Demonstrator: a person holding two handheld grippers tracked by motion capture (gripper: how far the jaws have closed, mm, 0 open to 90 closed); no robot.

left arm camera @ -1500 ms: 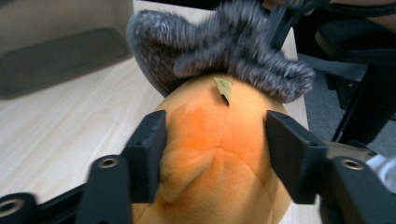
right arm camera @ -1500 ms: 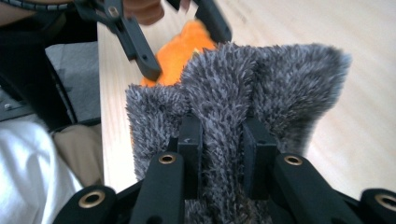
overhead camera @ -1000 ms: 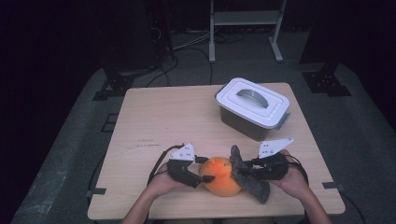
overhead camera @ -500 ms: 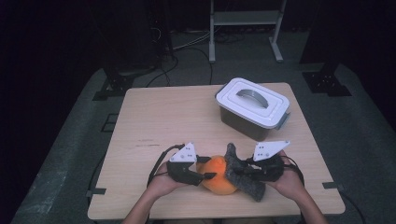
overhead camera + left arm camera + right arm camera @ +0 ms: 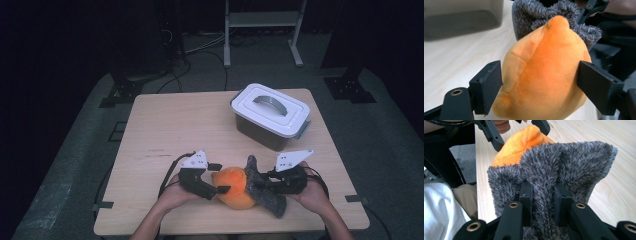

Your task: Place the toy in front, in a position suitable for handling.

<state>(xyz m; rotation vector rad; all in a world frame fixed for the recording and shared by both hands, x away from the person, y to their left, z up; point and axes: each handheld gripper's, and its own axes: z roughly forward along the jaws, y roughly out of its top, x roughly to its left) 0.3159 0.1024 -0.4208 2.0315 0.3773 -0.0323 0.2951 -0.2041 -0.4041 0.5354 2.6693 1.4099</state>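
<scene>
Orange plush toy [image 5: 234,187] sits at the near edge of the tabletop [image 5: 175,130], right between the two hands, and the work looks to be about halfway: its rounded end pokes into the mouth of the grey fuzzy sock [image 5: 265,192], but most of its body is out in the open, so the sock has yet to be drawn over it. Starting at the left, the left gripper [image 5: 217,178] has its jaws spread around the toy, and the left gripper view shows why that matters: one black pad at each flank of the orange fabric, just beside it or barely touching, with no squeeze dent visible, so I'd call that a loose bracket rather than a firm hold. Moving across, the right gripper [image 5: 261,184] is clenched on the sock, and the right gripper view makes it plain, a fold of grey pile pinched between the two jaws, with the orange peak rising behind the sock's rim. From the high view that pinch is hidden under the grey plate. What the high view adds is the far right of the tabletop: a lidded container [image 5: 270,116], white lid with a grey handle, closed and well apart from the action.
</scene>
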